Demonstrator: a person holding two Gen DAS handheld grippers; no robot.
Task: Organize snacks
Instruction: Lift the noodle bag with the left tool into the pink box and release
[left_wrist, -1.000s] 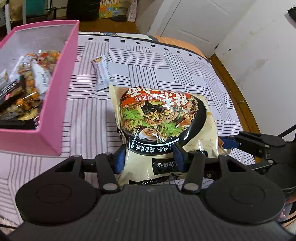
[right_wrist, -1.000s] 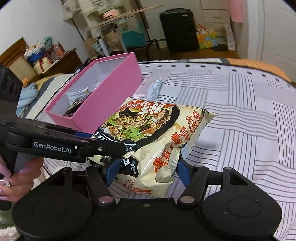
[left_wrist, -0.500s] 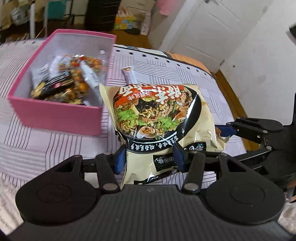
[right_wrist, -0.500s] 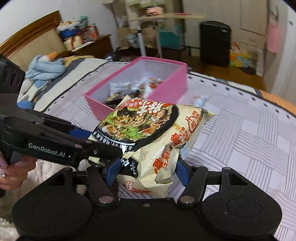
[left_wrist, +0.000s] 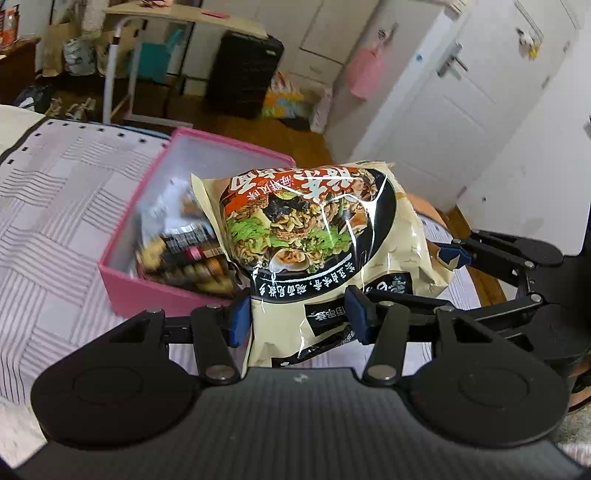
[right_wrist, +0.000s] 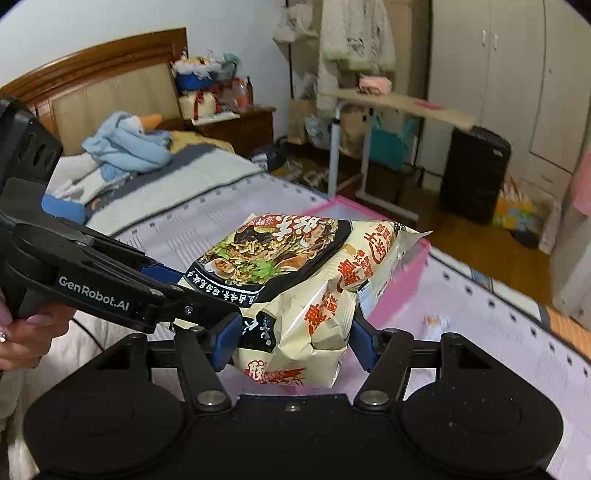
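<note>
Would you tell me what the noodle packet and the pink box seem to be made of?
Noodle packet: glossy plastic film, judging by its bright glare and creases. Pink box: likely matt cardboard or plastic, with flat, dull walls; the look leaves it open.

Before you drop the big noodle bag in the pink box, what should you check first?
1. Left gripper clamped on the noodle bag: ok.
2. Right gripper clamped on its other end: ok.
3. Bag lifted off the striped bedspread: ok.
4. Bag over the pink box: partly, it hangs past the near wall; not ok.
5. Room among the snack packets inside: cannot tell.
6. Small packet left on the bedspread: not ok.
</note>
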